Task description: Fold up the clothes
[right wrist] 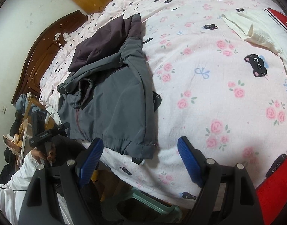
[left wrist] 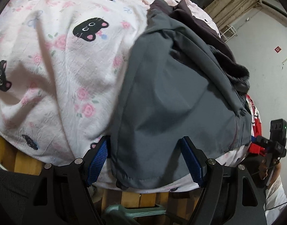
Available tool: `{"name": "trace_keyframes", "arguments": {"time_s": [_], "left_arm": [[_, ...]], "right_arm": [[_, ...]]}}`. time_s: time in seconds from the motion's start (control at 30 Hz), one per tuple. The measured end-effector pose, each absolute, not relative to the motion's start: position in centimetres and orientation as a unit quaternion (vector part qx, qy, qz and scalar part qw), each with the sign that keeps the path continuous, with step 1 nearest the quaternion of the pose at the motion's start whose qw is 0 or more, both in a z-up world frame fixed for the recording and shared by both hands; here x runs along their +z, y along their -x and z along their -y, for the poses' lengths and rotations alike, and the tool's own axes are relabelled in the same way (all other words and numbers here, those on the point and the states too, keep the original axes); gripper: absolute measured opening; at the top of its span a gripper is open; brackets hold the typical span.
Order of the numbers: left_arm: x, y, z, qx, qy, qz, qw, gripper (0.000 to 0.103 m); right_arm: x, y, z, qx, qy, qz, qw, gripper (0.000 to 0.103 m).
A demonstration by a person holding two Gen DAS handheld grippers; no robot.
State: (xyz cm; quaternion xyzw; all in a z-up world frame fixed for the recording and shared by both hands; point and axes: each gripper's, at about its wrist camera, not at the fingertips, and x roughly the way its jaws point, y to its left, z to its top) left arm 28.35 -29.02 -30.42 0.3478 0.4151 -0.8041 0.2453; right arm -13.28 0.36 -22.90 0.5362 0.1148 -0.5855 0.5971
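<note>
A grey jacket [left wrist: 171, 97] lies flat on the pink cat-print bed cover [left wrist: 68, 65], its hem at the bed's near edge. My left gripper [left wrist: 144, 139] stands open over that hem, with one blue pad [left wrist: 98, 161] at the jacket's left edge and the other on the grey cloth; neither pad pinches it. In the right wrist view the same jacket [right wrist: 115, 103] lies left of centre. My right gripper [right wrist: 139, 140] is open just above its lower right hem corner. A dark purple garment [right wrist: 100, 41] lies partly under the jacket's far end.
A red and white garment [right wrist: 265, 28] lies on the bed cover [right wrist: 209, 93] at the far right. A dark wooden headboard [right wrist: 44, 52] stands at the left. A green stool [right wrist: 152, 204] sits below the bed edge. A white-sleeved hand [right wrist: 36, 155] holds the left gripper.
</note>
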Motion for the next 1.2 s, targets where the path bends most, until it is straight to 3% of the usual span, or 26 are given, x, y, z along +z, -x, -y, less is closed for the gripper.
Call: {"name": "trace_keyframes", "arguments": {"time_s": [0.33, 0.37, 0.43, 0.47, 0.53, 0.6, 0.7, 1.2], "left_arm": [[-30.0, -27.9, 28.6, -0.802, -0.387, -0.4, 0.217, 0.071], [-30.0, -27.9, 28.5, -0.799, -0.392, -0.403, 0.212, 0.067], [-29.9, -28.0, 28.6, -0.792, -0.404, -0.404, 0.217, 0.041], [-29.8, -28.1, 28.6, -0.788, -0.408, -0.406, 0.219, 0.035], [-29.6, -28.6, 28.8, -0.785, -0.394, -0.43, 0.209, 0.011], [-29.3, -28.9, 28.8, -0.786, -0.385, -0.44, 0.202, 0.005], [-28.5, -29.0, 28.3, -0.792, -0.384, -0.43, 0.202, 0.002], [-24.4, -30.0, 28.3, -0.817, -0.351, -0.418, 0.185, 0.001]], "right_arm": [[-23.2, 13.4, -0.4, -0.581, -0.543, -0.11, 0.596, 0.083], [-23.2, 13.4, -0.5, -0.581, -0.543, -0.11, 0.596, 0.083], [-23.3, 13.4, -0.4, -0.58, -0.545, -0.112, 0.595, 0.083], [-23.4, 13.4, -0.4, -0.58, -0.545, -0.112, 0.594, 0.083], [-23.6, 13.5, -0.2, -0.578, -0.548, -0.111, 0.594, 0.084], [-23.8, 13.5, 0.1, -0.575, -0.551, -0.112, 0.594, 0.085], [-23.9, 13.5, 0.4, -0.567, -0.552, -0.11, 0.602, 0.088], [-25.0, 14.2, 0.6, -0.509, -0.592, -0.057, 0.622, 0.088]]}}
